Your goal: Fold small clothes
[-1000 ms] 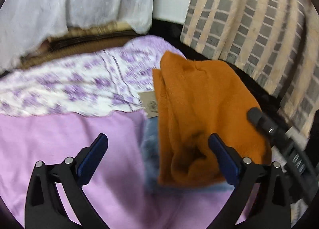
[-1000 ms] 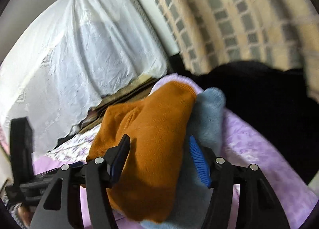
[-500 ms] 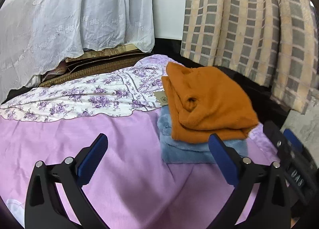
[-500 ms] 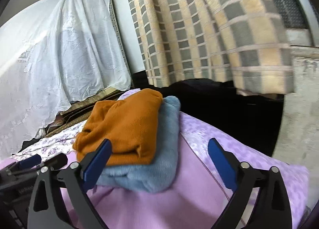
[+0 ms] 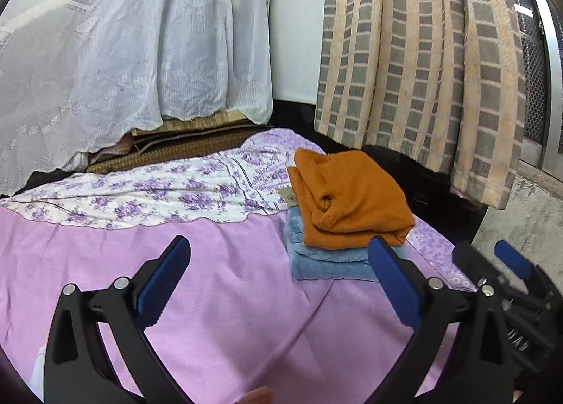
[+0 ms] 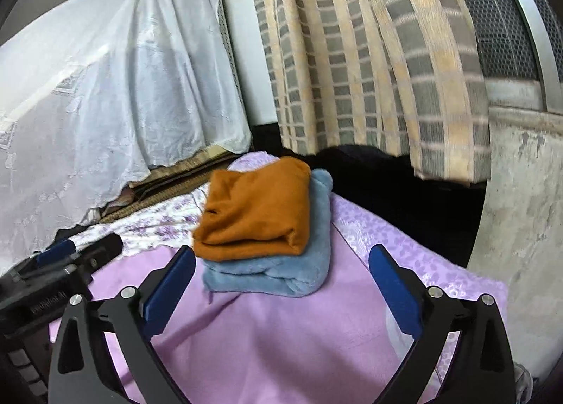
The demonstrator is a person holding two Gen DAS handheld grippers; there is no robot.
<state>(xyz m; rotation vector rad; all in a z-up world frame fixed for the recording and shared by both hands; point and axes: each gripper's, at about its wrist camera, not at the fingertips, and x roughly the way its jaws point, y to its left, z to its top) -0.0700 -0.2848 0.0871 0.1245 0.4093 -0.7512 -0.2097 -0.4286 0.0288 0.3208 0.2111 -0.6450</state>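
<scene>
A wide lilac cotton bedsheet (image 5: 218,291) spreads beneath both sets of jaws. Beyond the left jaws lies a white cloth printed with purple flowers (image 5: 147,193). Ahead of the right jaws, centred between them and well clear of the pads, sits a folded blue fleece garment (image 6: 281,273) with a folded rust-orange knitted garment (image 6: 257,214) stacked on top; from the left wrist view this stack (image 5: 348,200) lies past the right-hand jaw. The right gripper (image 6: 281,284) has just been opening and now stands spread wide, nothing between its jaws. The left gripper (image 5: 278,277) is likewise released and empty. A small beige tag (image 5: 290,197) shows at the stack's edge, touching the orange garment.
</scene>
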